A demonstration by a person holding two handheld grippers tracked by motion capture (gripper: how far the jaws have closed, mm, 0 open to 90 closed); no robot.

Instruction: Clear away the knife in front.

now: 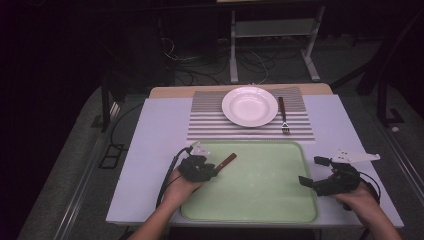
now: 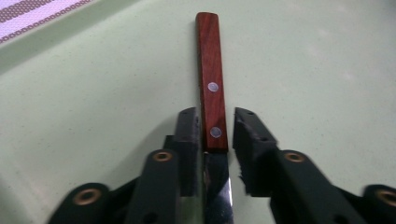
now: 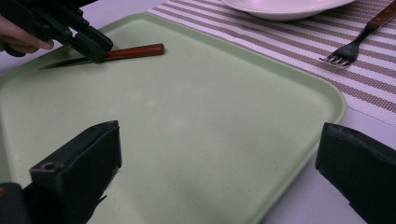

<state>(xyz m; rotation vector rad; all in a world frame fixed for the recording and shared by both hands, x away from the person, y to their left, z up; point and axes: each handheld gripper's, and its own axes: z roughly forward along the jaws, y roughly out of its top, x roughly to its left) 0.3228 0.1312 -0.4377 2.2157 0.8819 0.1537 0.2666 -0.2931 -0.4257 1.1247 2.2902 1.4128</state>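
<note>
A knife with a red-brown wooden handle (image 1: 226, 161) (image 2: 212, 84) (image 3: 135, 51) lies flat on the pale green tray (image 1: 260, 192) (image 2: 93, 93) (image 3: 224, 102), near its left far corner, handle pointing away and to the right. My left gripper (image 1: 214, 170) (image 2: 215, 114) (image 3: 95, 49) straddles it where handle meets blade. One jaw is against the handle and a narrow gap shows on the other side, so it is open. My right gripper (image 1: 311, 170) (image 3: 219, 135) hovers wide open over the tray's right edge, with nothing between its jaws.
Beyond the tray, a white plate (image 1: 249, 106) (image 3: 285, 7) sits on a striped placemat (image 1: 210, 120), with a wooden-handled fork (image 1: 283, 116) (image 3: 355, 44) to its right, tines toward me. The white table (image 1: 145, 160) ends close on both sides.
</note>
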